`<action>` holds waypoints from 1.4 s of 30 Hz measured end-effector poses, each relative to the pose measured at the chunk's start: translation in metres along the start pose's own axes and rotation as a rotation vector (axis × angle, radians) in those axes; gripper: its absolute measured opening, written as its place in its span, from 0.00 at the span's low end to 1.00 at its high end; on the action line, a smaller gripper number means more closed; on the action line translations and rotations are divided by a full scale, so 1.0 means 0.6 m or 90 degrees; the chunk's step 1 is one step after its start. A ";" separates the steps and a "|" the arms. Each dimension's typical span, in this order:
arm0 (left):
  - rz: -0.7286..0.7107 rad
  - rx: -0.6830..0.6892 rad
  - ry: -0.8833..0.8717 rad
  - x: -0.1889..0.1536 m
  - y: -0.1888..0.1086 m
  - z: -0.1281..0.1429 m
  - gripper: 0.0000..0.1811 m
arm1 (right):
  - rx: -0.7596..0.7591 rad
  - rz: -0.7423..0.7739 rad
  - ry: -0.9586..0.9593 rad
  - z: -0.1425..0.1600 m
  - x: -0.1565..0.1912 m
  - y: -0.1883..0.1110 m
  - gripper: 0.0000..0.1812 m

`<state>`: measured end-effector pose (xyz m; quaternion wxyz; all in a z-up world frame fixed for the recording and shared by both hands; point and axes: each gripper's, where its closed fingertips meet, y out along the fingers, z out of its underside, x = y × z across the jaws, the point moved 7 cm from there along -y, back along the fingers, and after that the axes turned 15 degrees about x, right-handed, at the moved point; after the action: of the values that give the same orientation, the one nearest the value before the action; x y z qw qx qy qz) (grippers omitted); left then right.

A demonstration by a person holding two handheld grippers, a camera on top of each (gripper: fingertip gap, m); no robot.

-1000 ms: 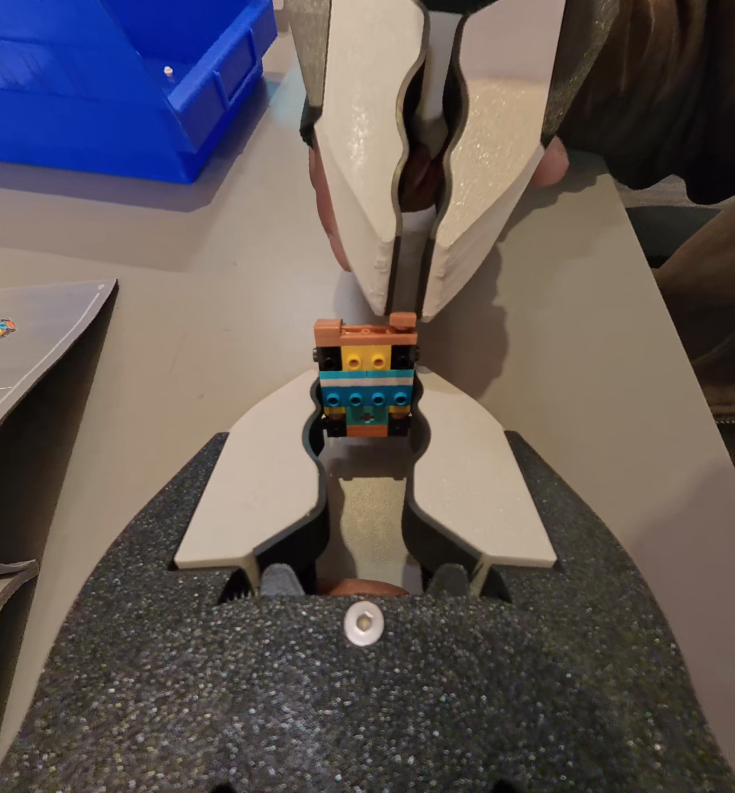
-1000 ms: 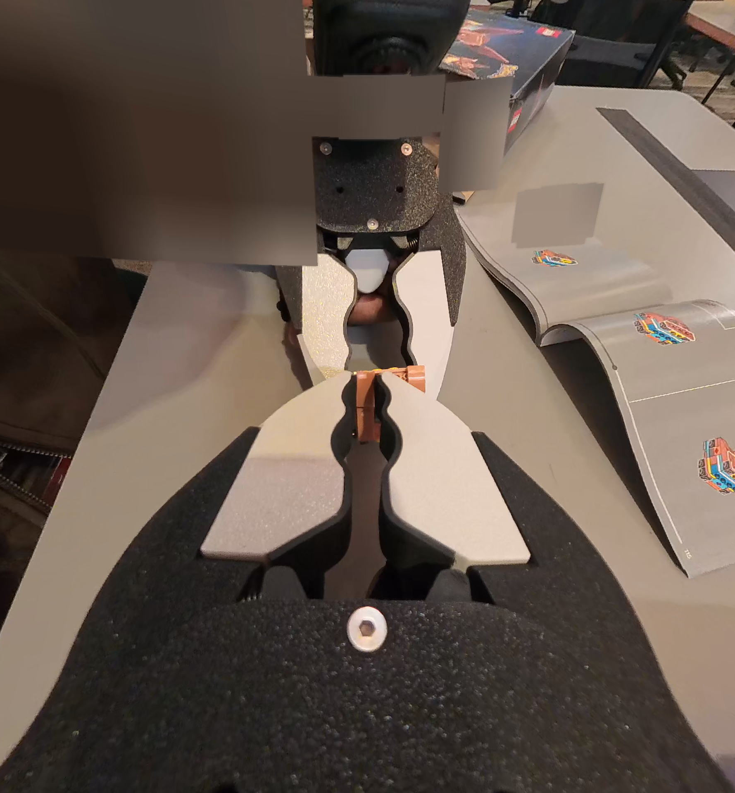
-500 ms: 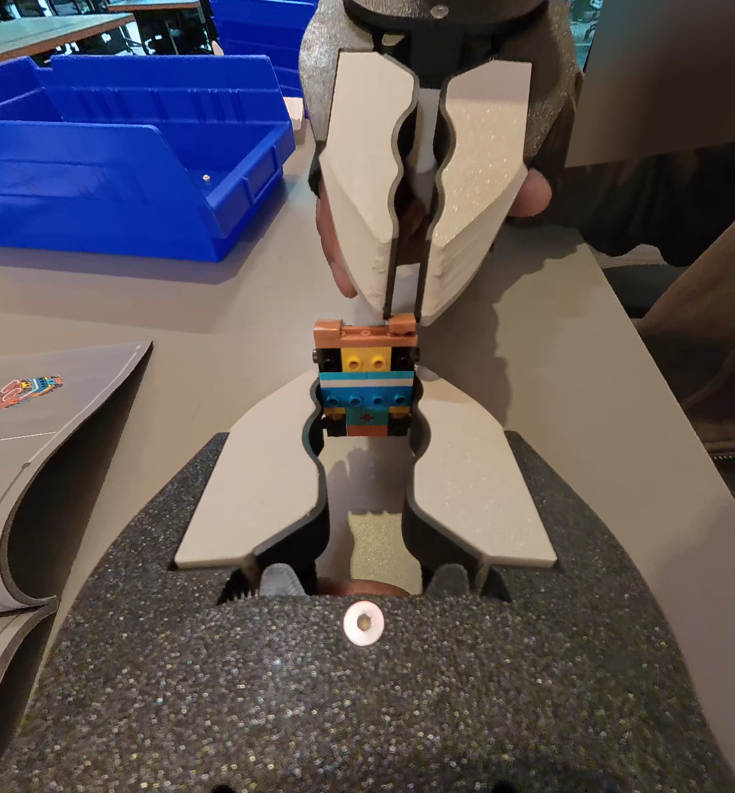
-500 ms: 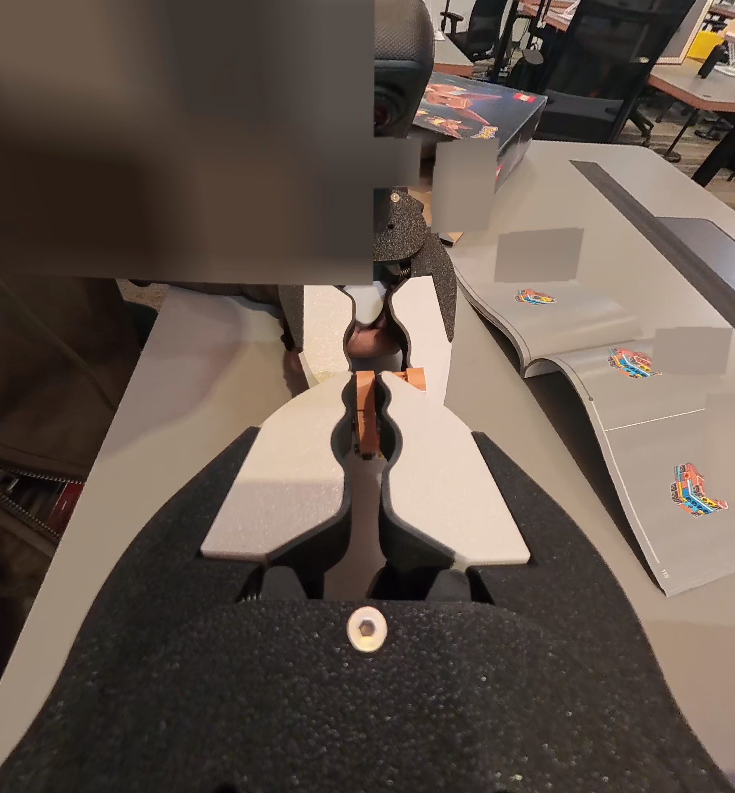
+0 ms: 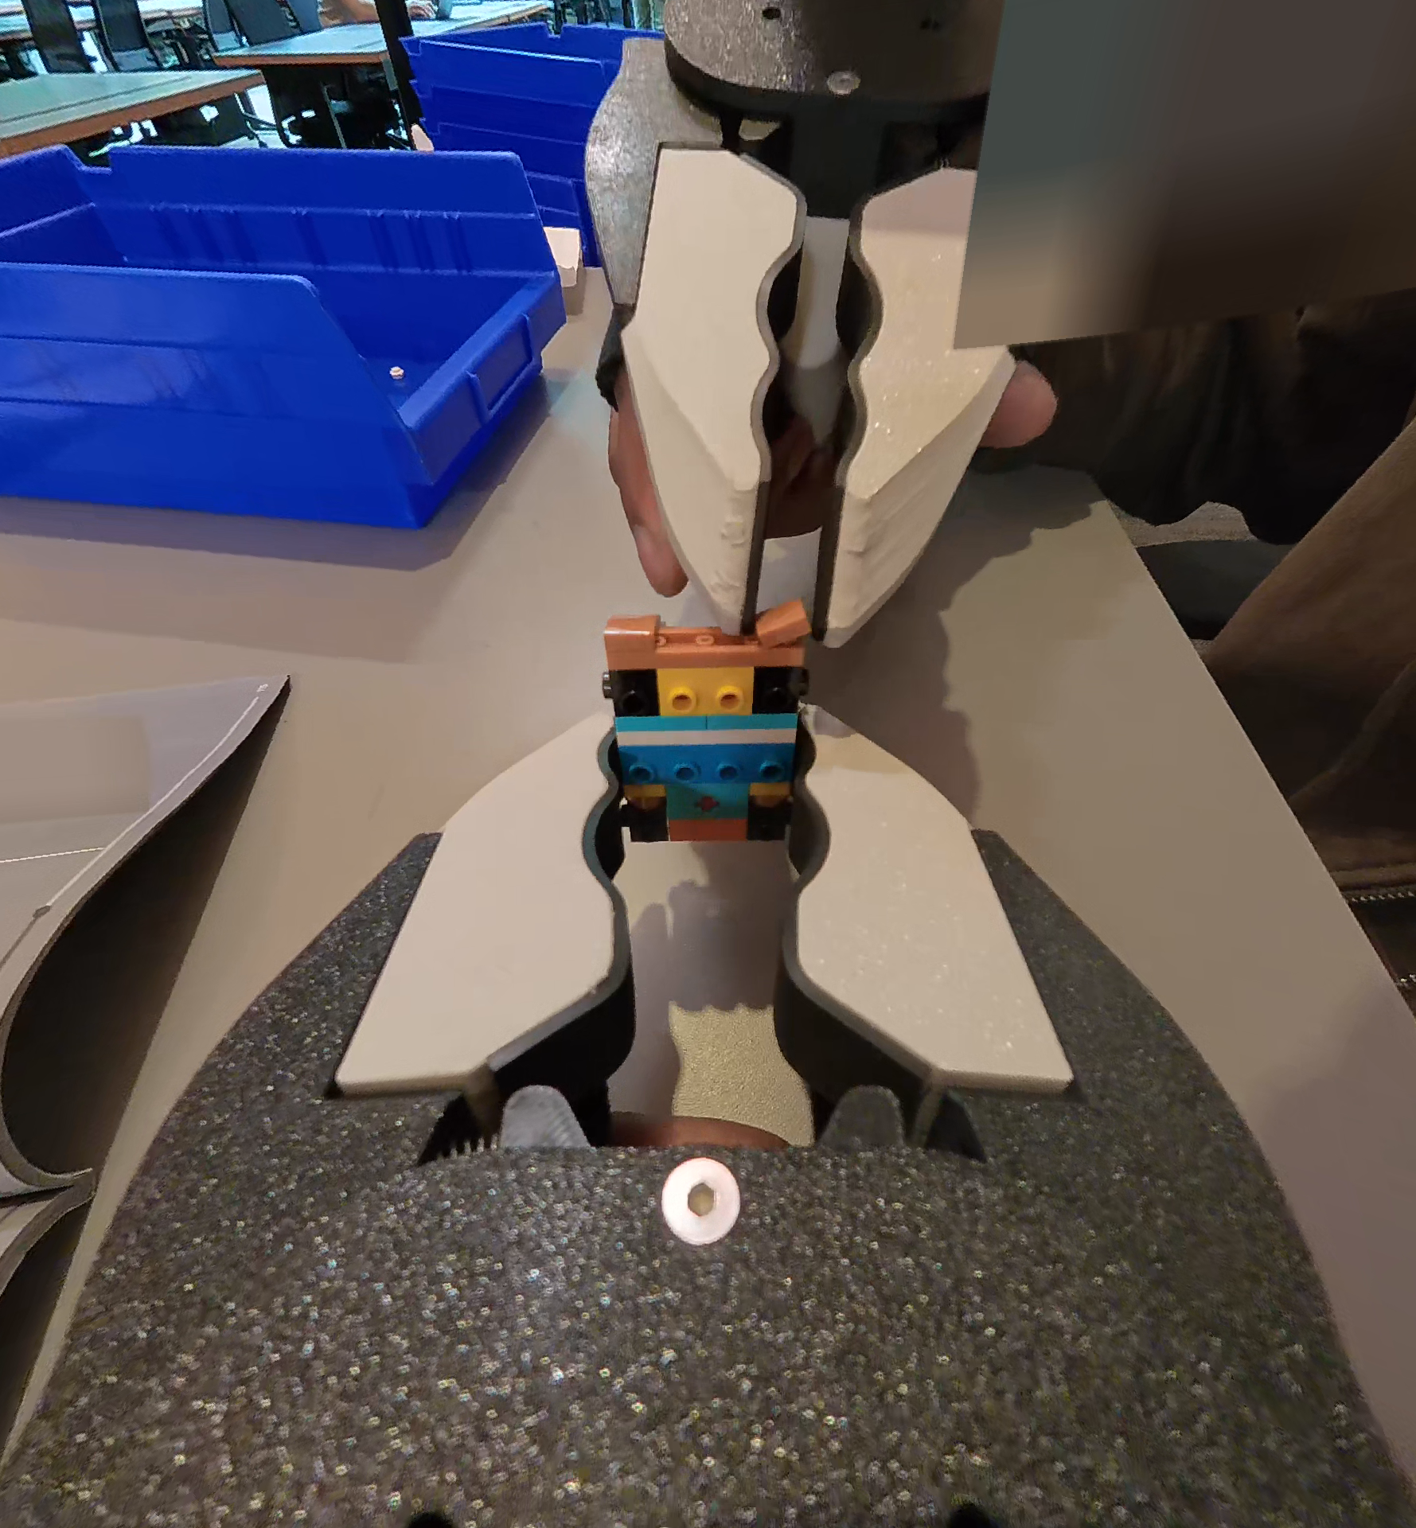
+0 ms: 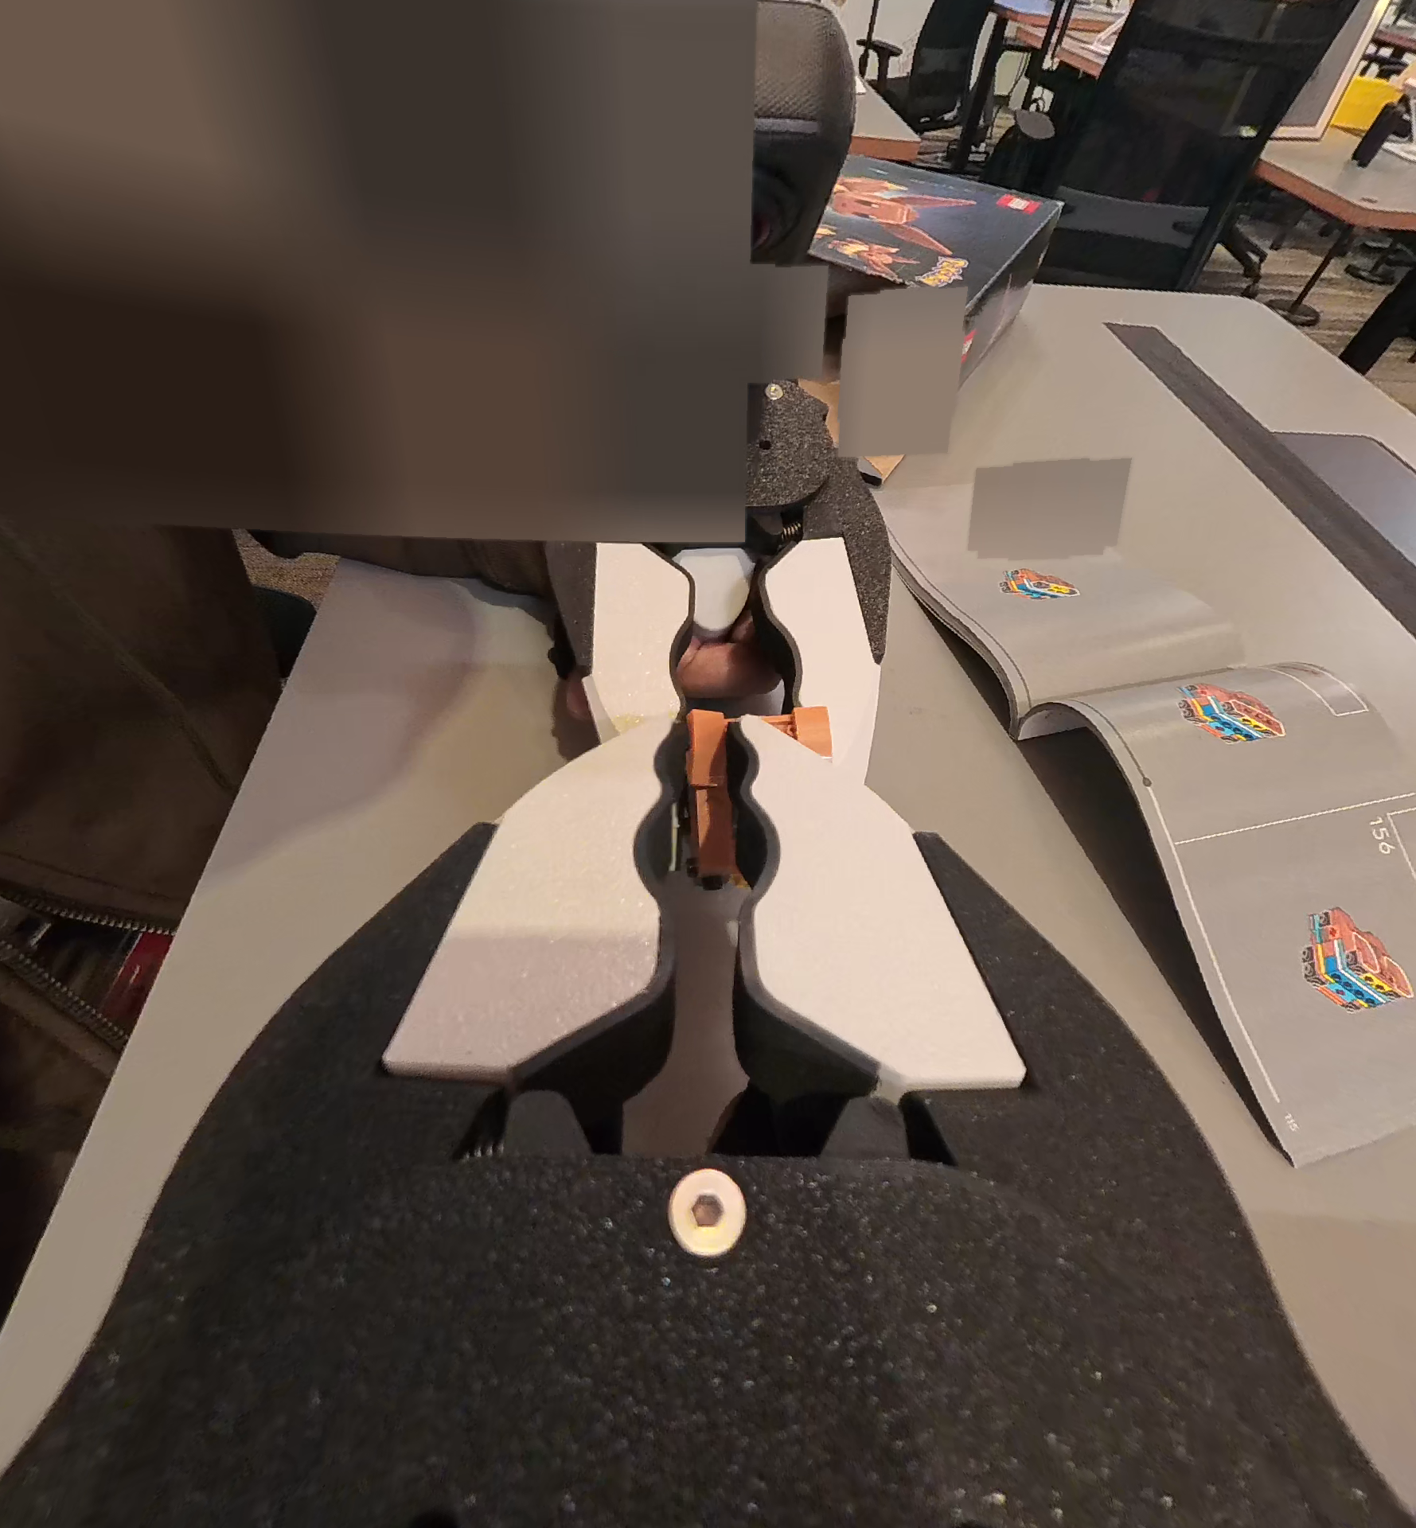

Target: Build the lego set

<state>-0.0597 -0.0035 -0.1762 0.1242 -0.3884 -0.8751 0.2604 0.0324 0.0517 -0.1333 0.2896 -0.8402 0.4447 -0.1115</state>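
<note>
My left gripper point(image 5: 704, 748) is shut on a small lego assembly point(image 5: 704, 736) with brown, yellow, black and teal layers, and holds it upright above the grey table point(image 5: 440, 645). My right gripper point(image 5: 783, 616) comes from the far side, and its narrow jaws are shut on a small brown piece point(image 5: 783, 624) that sits tilted at the assembly's top right corner. In the right wrist view the right gripper point(image 6: 708, 736) pinches the brown piece point(image 6: 708, 794). The left gripper's fingers point(image 6: 820, 645) stand just behind it.
A blue bin point(image 5: 233, 372) stands on the table at the far left, and another one point(image 5: 506, 91) stands behind it. An open instruction booklet point(image 5: 67, 868) point(image 6: 1267, 868) lies beside the grippers. A lego box point(image 6: 936, 231) lies farther back. The table edge point(image 5: 1267, 827) and a person's jacket point(image 5: 1391, 744) are close by. Across from one pair of fingers to the other is roughly 4 cm.
Both views now show more of the room, as the grippers have tilted up. The small brown piece at the top right corner now sits tilted instead of flat. Both grips have held.
</note>
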 end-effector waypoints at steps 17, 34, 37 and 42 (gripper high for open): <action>0.027 -0.049 -0.057 0.010 -0.011 -0.004 0.20 | -0.045 0.031 -0.011 -0.008 -0.003 -0.010 0.11; 0.022 -0.048 -0.060 0.011 -0.011 -0.004 0.20 | -0.063 0.068 0.005 -0.009 -0.011 -0.010 0.06; 0.022 -0.049 -0.061 0.011 -0.011 -0.004 0.20 | -0.061 0.070 0.004 -0.009 -0.011 -0.009 0.06; 0.023 -0.049 -0.061 0.011 -0.011 -0.004 0.20 | -0.055 0.073 -0.001 -0.007 -0.011 -0.007 0.06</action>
<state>-0.0672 -0.0013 -0.1707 0.0626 -0.3956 -0.8824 0.2471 0.0295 0.0571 -0.1270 0.2594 -0.8252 0.4962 -0.0751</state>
